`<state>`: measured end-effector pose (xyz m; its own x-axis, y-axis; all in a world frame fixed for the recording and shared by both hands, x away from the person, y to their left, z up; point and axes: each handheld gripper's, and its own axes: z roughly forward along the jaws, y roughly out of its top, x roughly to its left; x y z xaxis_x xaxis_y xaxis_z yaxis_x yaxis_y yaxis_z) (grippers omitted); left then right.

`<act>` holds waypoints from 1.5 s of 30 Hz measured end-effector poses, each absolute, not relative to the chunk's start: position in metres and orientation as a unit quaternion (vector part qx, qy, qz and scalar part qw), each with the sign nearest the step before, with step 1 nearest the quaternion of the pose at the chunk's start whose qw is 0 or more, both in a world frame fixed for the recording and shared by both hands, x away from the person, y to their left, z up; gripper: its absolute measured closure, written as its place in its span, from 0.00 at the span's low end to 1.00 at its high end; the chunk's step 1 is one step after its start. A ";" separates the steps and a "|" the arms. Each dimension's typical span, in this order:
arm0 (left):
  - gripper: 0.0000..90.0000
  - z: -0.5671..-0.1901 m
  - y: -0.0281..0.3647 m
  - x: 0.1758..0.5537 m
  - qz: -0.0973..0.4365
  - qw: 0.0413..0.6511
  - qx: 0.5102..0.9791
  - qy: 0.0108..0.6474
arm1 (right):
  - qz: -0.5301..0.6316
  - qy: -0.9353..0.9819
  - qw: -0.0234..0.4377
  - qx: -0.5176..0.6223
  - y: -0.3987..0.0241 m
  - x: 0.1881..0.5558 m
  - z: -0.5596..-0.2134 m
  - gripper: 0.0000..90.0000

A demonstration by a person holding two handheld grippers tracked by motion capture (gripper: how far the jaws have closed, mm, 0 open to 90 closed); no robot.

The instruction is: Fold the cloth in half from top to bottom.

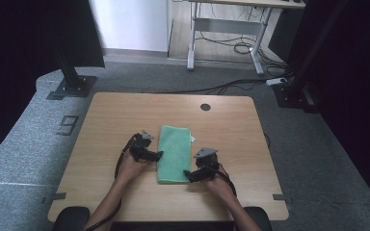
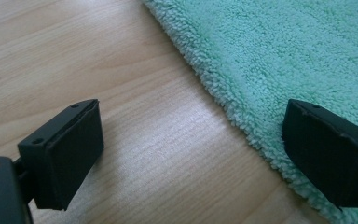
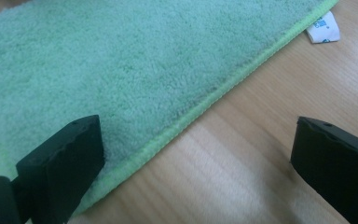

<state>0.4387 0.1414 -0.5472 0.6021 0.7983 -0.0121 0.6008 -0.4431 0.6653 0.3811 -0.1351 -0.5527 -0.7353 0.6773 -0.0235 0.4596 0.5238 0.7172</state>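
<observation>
A folded green towel (image 1: 174, 153) lies flat in the middle of the wooden table (image 1: 115, 115). My left gripper (image 1: 158, 155) stands open at the towel's left edge; in the left gripper view its jaws straddle the fluffy edge of the towel (image 2: 279, 60), one over bare wood, one over the cloth. My right gripper (image 1: 188, 175) is open at the towel's near right corner. In the right gripper view the hemmed edge of the towel (image 3: 135, 70) runs between the jaws, and a white label (image 3: 324, 29) pokes out at the far end.
A round cable hole (image 1: 205, 107) sits near the table's far edge. Dark stand feet (image 1: 72, 86) rest on the grey carpet to the left and right behind the table. A desk frame (image 1: 226, 33) with loose cables stands farther back.
</observation>
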 end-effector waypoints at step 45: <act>0.07 -0.549 0.147 0.377 0.145 0.334 0.845 0.393 | 0.376 0.868 0.106 0.306 -0.141 0.344 -0.539 0.11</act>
